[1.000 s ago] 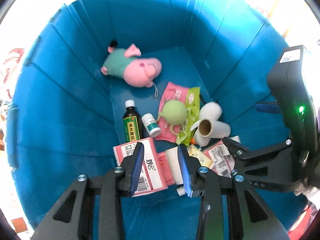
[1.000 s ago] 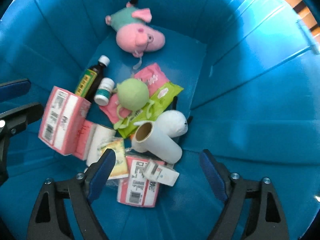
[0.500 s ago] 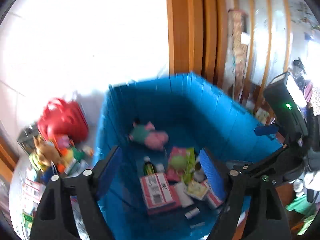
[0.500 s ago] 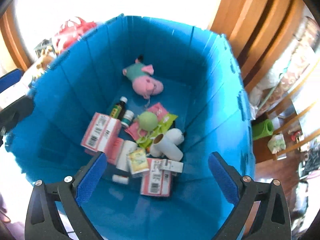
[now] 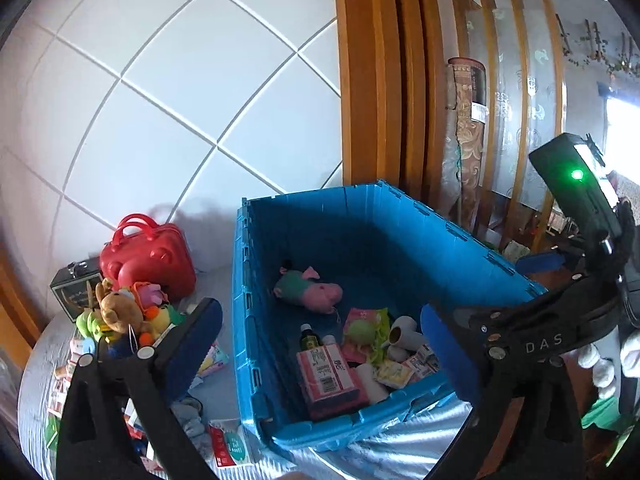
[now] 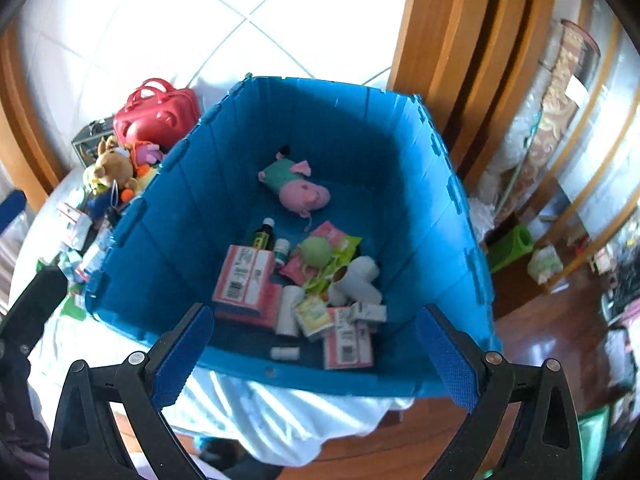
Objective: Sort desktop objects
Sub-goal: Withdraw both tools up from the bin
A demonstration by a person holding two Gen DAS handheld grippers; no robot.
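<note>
Crate [image 6: 400,148] of ribbed blue plastic on silvery-covered bench [image 5: 224,360], both tongs raised over its near rim.

Left tongs [image 5: 320,344] have just been opening and now gape wide, nothing between the blue textured pads; right tongs [image 6: 316,356] likewise spread wide and empty. Inside the crate: soft pink-and-green plush pig [image 6: 298,184] lying apart near the far wall; dark glass bottle [image 6: 264,236], pink cartons [image 6: 244,276], cardboard-cored white roll [image 6: 356,280] and round green ball [image 6: 316,250] heaped together toward the near end, lower ones half buried, print too small to read. Left of the crate, glossy red hard case [image 5: 148,258] and jumble of plush toys [image 5: 120,312], partly hidden behind the left tongs' finger. Bench's near edge cut off.
</note>
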